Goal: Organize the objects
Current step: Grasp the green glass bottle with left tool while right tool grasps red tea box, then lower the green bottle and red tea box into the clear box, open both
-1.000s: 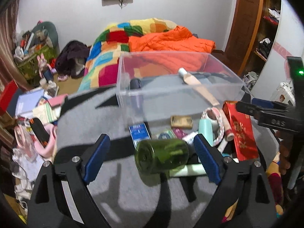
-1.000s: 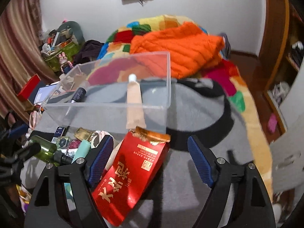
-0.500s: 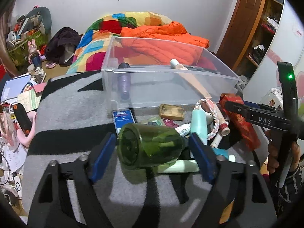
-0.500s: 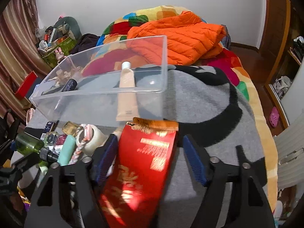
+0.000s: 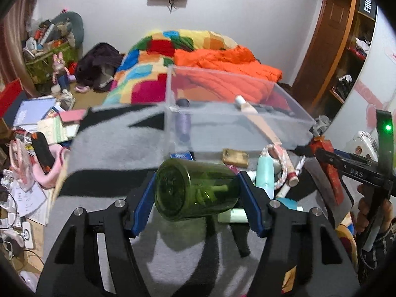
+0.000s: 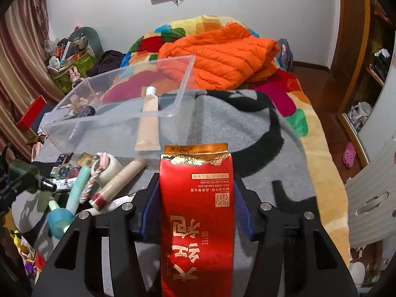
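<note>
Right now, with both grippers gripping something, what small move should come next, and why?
Probably carry the green bottle forward over the clear bin. The left gripper is shut on it and it looks raised off the blanket; the bin, directly ahead, holds only two tubes. The right gripper already grips the red packet.

Orange jacket on patchwork quilt

The red packet hides the right claw's inner pads.
</note>
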Action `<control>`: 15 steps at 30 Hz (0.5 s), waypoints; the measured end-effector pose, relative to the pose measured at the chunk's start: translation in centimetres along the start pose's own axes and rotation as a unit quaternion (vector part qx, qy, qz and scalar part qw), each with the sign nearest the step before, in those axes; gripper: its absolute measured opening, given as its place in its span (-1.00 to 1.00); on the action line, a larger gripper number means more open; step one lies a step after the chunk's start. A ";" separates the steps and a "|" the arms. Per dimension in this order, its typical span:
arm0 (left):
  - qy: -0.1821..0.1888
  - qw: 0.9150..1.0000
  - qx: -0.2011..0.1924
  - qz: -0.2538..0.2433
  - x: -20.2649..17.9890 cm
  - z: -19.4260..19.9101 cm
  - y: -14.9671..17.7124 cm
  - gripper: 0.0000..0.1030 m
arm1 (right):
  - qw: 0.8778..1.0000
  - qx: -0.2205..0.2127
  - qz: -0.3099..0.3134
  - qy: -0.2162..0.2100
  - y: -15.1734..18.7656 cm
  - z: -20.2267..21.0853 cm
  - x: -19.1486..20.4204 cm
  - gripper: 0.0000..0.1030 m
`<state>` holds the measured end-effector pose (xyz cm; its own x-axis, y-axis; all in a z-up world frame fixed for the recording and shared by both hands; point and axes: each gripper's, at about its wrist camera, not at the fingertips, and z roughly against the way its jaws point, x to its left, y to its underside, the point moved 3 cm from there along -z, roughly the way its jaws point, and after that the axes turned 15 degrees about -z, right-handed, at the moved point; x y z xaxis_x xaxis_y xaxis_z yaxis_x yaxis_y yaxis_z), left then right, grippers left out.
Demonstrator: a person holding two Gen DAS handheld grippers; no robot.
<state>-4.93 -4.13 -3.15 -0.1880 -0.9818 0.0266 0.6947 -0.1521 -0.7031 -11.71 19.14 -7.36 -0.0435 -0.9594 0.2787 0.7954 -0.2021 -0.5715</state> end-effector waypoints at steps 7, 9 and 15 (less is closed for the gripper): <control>-0.014 0.999 -0.034 -0.001 0.6 2.0 -2.2 0.24 | 0.999 -0.033 0.006 -0.028 -1.5 2.8 1.2 -0.02; -0.014 0.999 -0.041 0.000 0.7 2.2 -2.9 0.24 | 0.998 -0.042 0.006 -0.039 -2.1 3.4 1.7 -0.02; -0.015 0.998 -0.058 -0.001 0.7 2.1 -5.2 0.24 | 0.996 -0.059 0.020 -0.060 -3.9 4.0 3.6 -0.02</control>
<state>-7.19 -4.29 2.04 -0.1664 -0.9849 0.0477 0.6087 -0.1406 -0.7808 -12.53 17.26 -1.06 0.0659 -0.9380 0.3403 0.7174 -0.1925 -0.6695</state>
